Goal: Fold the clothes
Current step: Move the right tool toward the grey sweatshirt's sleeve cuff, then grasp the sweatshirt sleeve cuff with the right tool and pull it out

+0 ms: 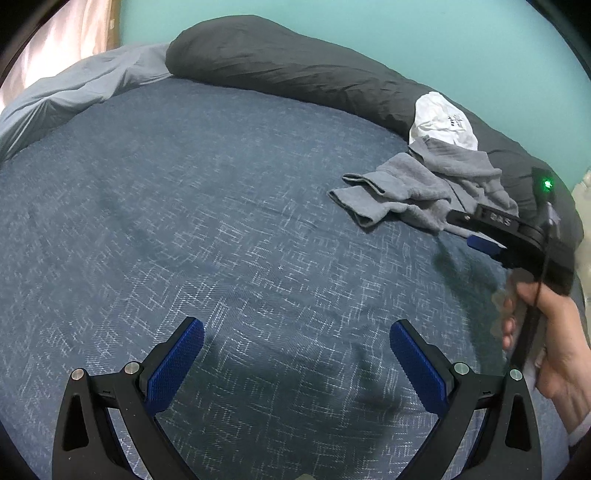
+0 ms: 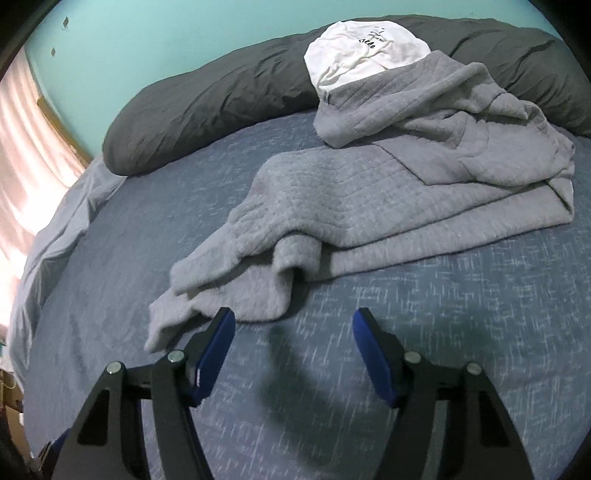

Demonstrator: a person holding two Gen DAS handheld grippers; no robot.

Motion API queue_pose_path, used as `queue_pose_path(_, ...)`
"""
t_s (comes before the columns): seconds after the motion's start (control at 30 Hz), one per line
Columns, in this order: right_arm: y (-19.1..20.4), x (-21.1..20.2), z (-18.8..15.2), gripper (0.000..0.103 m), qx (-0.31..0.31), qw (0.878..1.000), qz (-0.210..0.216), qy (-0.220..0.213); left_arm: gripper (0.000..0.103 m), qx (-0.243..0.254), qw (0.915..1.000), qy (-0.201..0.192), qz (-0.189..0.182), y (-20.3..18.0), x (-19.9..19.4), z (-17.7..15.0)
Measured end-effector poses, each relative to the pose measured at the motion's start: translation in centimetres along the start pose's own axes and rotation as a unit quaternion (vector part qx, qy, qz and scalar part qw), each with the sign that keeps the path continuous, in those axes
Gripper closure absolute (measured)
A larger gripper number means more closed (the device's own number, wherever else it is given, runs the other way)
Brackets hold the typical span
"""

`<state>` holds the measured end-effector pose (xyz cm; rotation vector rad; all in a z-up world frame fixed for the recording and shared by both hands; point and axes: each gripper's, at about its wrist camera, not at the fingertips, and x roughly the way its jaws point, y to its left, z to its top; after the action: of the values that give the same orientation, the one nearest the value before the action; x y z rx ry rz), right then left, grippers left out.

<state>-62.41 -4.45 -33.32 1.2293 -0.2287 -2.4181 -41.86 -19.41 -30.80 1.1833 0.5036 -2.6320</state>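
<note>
A crumpled grey quilted garment [image 2: 388,184] lies on the blue bed cover [image 2: 443,302], its nearest hem just ahead of my right gripper [image 2: 293,321]. A white garment with dark print [image 2: 365,51] rests behind it against the dark pillow. My right gripper is open and empty, slightly short of the hem. In the left wrist view the grey garment [image 1: 417,188] and white garment [image 1: 441,122] lie far right. My left gripper [image 1: 297,332] is open and empty over bare bed cover [image 1: 221,221]. The right gripper [image 1: 480,236], held by a hand, is beside the garment.
A long dark grey pillow [image 1: 288,62] runs along the far edge of the bed against a teal wall [image 1: 406,33]. A light blue sheet [image 1: 74,92] is bunched at the far left. A lit curtain [image 2: 33,155] hangs at the left.
</note>
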Motion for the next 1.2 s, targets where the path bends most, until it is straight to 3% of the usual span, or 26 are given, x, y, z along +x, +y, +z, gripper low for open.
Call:
queue_pose_path(0.13,0.0,1.0,0.9,0.036,0.007,1.0,0.009,-0.007,0.0,0.002,1.0,-0.007,-0.002,0.2,-0.6,-0.1)
queue_pose_path(0.2,0.1,1.6,1.3,0.044,0.007,1.0,0.004,-0.005,0.0,0.001,0.9999,-0.01,-0.002,0.3,-0.8,-0.1)
queue_pose_path(0.3,-0.1,2.5,1.4,0.066,0.015,1.0,0.003,0.005,0.0,-0.003,0.9999,-0.011,-0.003,0.5,-0.8,-0.2)
queue_pose_path(0.33,-0.1,2.7,1.4,0.079,0.014,1.0,0.005,0.007,0.0,-0.003,0.9999,-0.009,-0.003,0.6,-0.8,-0.2)
queue_pose_path(0.43,0.7,2.9,1.2,0.098,-0.004,1.0,0.013,0.008,0.0,-0.003,1.0,-0.005,-0.001,0.7,-0.6,-0.5)
queue_pose_path(0.67,0.8,-1.0,-0.2,0.1,-0.024,0.998,0.046,-0.022,0.0,-0.008,1.0,0.001,0.003,1.2,-2.4,-1.7)
queue_pose_path(0.97,-0.2,-10.4,-3.8,0.1,-0.014,0.995,0.085,-0.055,0.0,-0.005,0.9999,0.012,-0.002,1.1,-7.3,-5.2)
queue_pose_path(1.2,-3.4,-14.8,-6.8,0.1,0.012,0.995,0.074,-0.059,0.0,-0.003,0.9999,0.011,-0.009,0.9,-10.6,-7.9)
